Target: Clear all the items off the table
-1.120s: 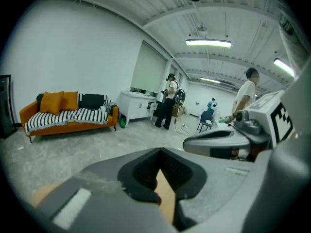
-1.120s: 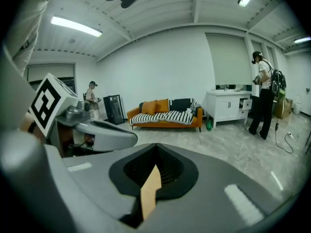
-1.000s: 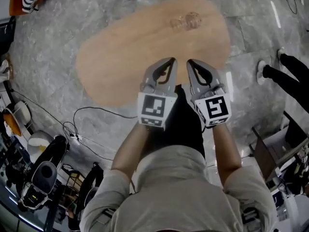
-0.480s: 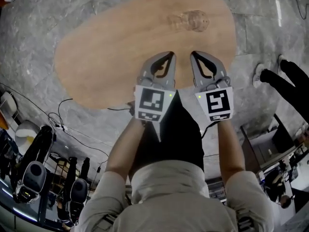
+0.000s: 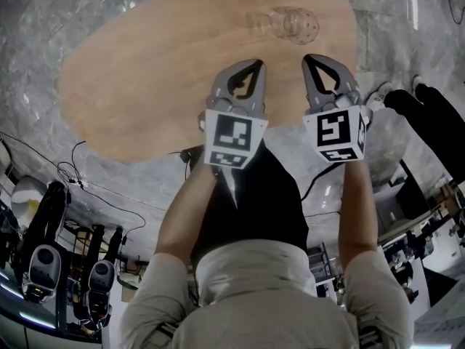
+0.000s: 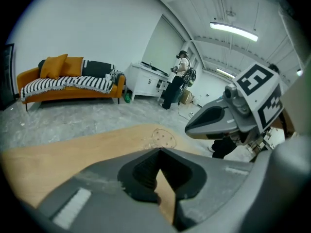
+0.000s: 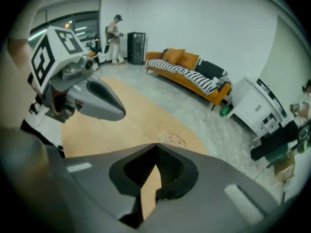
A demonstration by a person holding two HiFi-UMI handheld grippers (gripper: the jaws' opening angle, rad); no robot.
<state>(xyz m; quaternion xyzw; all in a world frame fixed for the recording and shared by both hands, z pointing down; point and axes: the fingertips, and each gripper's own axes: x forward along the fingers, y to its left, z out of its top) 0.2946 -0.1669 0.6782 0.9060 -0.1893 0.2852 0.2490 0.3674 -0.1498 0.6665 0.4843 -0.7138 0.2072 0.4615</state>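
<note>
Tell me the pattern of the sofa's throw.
The throw shows black-and-white stripes; best in left gripper view.

This is a research lab or demo studio furnished like a lounge. Far ahead of the left gripper (image 6: 158,150), an orange sofa with a black-and-white striped throw (image 6: 73,84) stands against a bare white wall. Low white cabinets (image 6: 146,84) sit to the sofa's right, with a standing person (image 6: 177,79) beyond them and ceiling strip lights (image 6: 233,29) overhead. Under the gripper, a kidney-shaped pale wooden table (image 5: 145,86) stands on a grey marbled floor (image 5: 43,27). Behind it lie loose black cables (image 5: 71,171) and black gear (image 5: 43,264) of a kind I cannot tell.
</note>
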